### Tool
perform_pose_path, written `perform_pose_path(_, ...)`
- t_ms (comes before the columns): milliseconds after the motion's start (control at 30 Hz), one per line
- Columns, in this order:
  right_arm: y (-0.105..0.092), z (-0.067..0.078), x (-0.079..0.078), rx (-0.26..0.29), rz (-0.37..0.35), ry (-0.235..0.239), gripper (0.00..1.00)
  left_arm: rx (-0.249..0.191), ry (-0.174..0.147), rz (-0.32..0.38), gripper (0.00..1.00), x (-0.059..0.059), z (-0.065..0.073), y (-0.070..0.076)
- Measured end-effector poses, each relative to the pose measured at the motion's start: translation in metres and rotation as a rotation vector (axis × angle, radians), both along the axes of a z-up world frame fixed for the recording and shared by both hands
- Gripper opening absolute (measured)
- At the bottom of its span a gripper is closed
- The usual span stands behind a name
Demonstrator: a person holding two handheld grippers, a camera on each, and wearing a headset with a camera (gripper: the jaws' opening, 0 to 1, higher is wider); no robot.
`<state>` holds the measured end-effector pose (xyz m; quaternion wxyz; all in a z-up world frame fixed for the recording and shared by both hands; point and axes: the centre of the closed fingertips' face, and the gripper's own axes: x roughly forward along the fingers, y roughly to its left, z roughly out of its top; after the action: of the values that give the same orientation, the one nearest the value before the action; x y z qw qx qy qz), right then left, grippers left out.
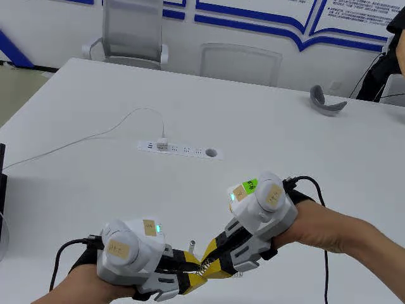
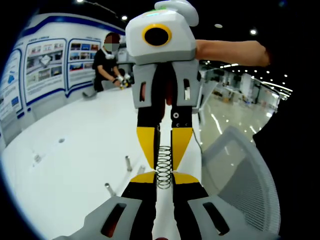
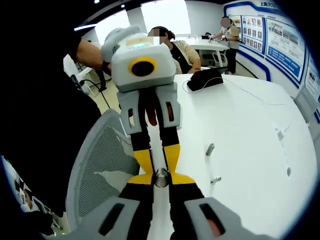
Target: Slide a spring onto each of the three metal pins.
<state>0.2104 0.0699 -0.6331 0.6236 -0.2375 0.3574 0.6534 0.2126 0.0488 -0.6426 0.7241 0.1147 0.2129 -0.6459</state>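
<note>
My left fingers and my right fingers meet tip to tip. Each pair is nearly closed and pinches one end of a single spring, which bridges the small gap between them above the white tabletop. Each gripper body carries tan stickers, and the right one has a green sticker too; I cannot read any of them.

Just beyond my left fingers, off to their left, two pins stand upright on the tabletop, clear of the spring. A third short piece nearer the fingers is too small to make out. Seen from my right fingers, one of the pins looks ribbed, but I cannot tell whether it wears a spring.

Further ahead lies one white power strip with one plug and a thin cable trailing left. Further still, to the right, rests one grey curved piece.

Two chairs stand at the far edge. Behind them is a white wall with blue stripes and posters whose writing is too small to read. Other people are at tables elsewhere in the room.
</note>
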Motion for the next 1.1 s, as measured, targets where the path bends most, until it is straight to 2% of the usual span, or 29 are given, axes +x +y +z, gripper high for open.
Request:
perform_pose_path(200, -0.004, -0.003, 0.003, 0.006, -0.027, 0.001, 0.12, 0.013, 0.009, 0.017, 0.17, -0.001, -0.006, 0.004)
perform_pose_path(500, -0.011, -0.010, 0.004, -0.002, -0.054, -0.001, 0.12, 0.022, 0.028, 0.089, 0.24, 0.005, -0.015, 0.018)
perform_pose_path(800, -0.017, -0.019, 0.008, -0.023, -0.071, -0.004, 0.12, 0.029, 0.033, 0.177, 0.29, 0.018, -0.019, 0.040)
perform_pose_path(1100, -0.022, -0.026, 0.024, -0.049, -0.111, -0.022, 0.12, 0.036, 0.037, 0.267, 0.35, 0.030, -0.023, 0.064)
